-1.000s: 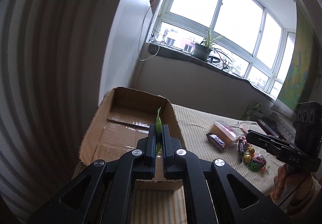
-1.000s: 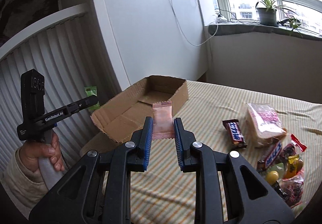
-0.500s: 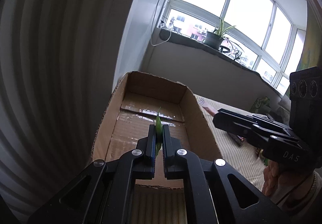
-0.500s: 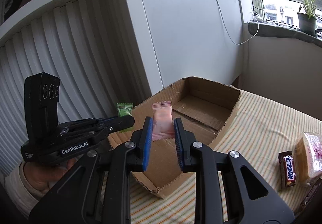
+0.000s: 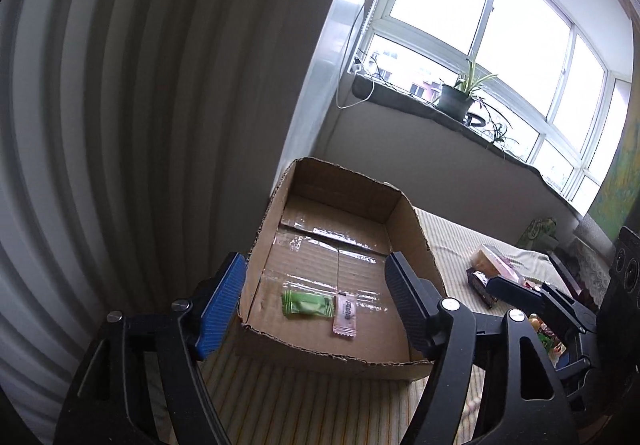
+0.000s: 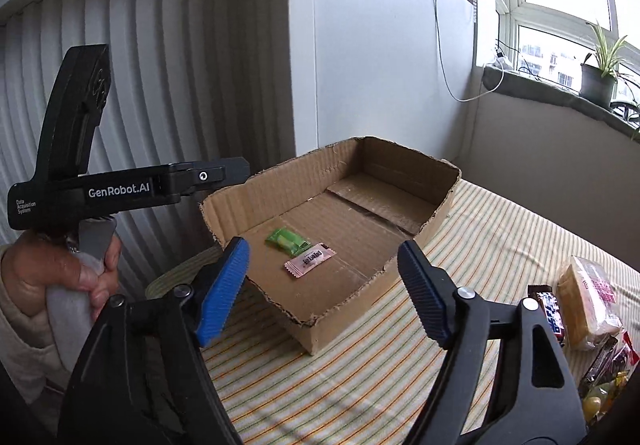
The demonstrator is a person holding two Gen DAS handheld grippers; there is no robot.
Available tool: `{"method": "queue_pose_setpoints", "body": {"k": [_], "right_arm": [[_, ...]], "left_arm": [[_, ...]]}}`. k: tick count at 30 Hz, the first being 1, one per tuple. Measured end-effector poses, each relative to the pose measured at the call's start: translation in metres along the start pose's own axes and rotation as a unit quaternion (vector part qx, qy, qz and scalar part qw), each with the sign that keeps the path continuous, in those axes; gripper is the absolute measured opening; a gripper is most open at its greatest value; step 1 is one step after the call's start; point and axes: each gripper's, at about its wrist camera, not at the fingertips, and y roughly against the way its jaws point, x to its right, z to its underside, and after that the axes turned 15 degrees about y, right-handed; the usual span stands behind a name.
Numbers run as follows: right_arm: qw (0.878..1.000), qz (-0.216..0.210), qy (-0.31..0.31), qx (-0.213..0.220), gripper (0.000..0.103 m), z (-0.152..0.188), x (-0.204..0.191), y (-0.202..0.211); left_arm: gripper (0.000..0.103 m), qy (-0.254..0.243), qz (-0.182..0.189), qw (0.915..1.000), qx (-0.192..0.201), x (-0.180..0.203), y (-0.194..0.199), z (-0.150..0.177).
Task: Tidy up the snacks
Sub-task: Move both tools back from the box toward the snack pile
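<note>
A shallow open cardboard box (image 5: 416, 229) (image 6: 436, 213) sits on the striped tablecloth. A green candy packet (image 5: 307, 304) (image 6: 287, 240) and a pink candy packet (image 5: 345, 314) (image 6: 310, 259) lie side by side on its floor near the front. My left gripper (image 5: 316, 301) is open and empty, above the box's near end. My right gripper (image 6: 322, 285) is open and empty, above the box's near corner. The left gripper also shows in the right wrist view (image 6: 224, 175), and the right gripper in the left wrist view (image 5: 504, 283).
More snacks lie at the right of the table: a chocolate bar (image 6: 550, 309), a wrapped sandwich (image 6: 590, 301) and small candies (image 6: 600, 393). A ribbed white wall (image 6: 160, 85) stands left of the box. A windowsill with a potted plant (image 6: 600, 77) is behind.
Both grippers have opened and let go of their candies. The green and pink packets now lie on the box floor. Both grippers moved over the box.
</note>
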Motion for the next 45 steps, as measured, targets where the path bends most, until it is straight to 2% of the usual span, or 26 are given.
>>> {"method": "queue_pose_setpoints", "body": {"k": [3, 5, 10, 15, 21, 28, 35, 39, 45], "right_arm": [[1.0, -0.017, -0.014, 0.0, 0.081, 0.0, -0.005, 0.003], [1.0, -0.015, -0.022, 0.005, 0.081, 0.001, -0.006, 0.01], [0.999, 0.008, -0.035, 0.007, 0.082, 0.013, -0.004, 0.025], [0.998, 0.024, -0.055, 0.005, 0.084, 0.031, 0.009, 0.045], [0.995, 0.069, -0.068, -0.001, 0.089, 0.059, 0.026, 0.078], [0.985, 0.133, -0.11, -0.015, 0.089, 0.107, 0.06, 0.127], [0.962, 0.216, -0.156, -0.052, 0.089, 0.163, 0.098, 0.185], [0.954, 0.235, -0.174, -0.061, 0.089, 0.183, 0.109, 0.202], [0.949, 0.246, -0.188, -0.065, 0.089, 0.198, 0.117, 0.213]], "left_arm": [[0.073, 0.002, -0.002, 1.0, 0.007, 0.0, 0.01, 0.001], [0.078, 0.002, -0.006, 0.9999, 0.009, 0.002, 0.015, 0.001], [0.078, -0.017, -0.011, 0.9998, 0.005, 0.019, 0.019, 0.004], [0.08, -0.04, -0.001, 0.9992, -0.003, 0.044, 0.02, 0.013], [0.08, -0.076, 0.024, 0.996, -0.04, 0.088, 0.007, 0.031], [0.08, -0.12, 0.06, 0.9872, -0.087, 0.144, -0.014, 0.063], [0.08, -0.152, 0.099, 0.9733, -0.141, 0.191, -0.027, 0.101], [0.08, -0.166, 0.113, 0.9669, -0.157, 0.207, -0.029, 0.114], [0.08, -0.178, 0.124, 0.9578, -0.188, 0.226, -0.037, 0.137]]}}
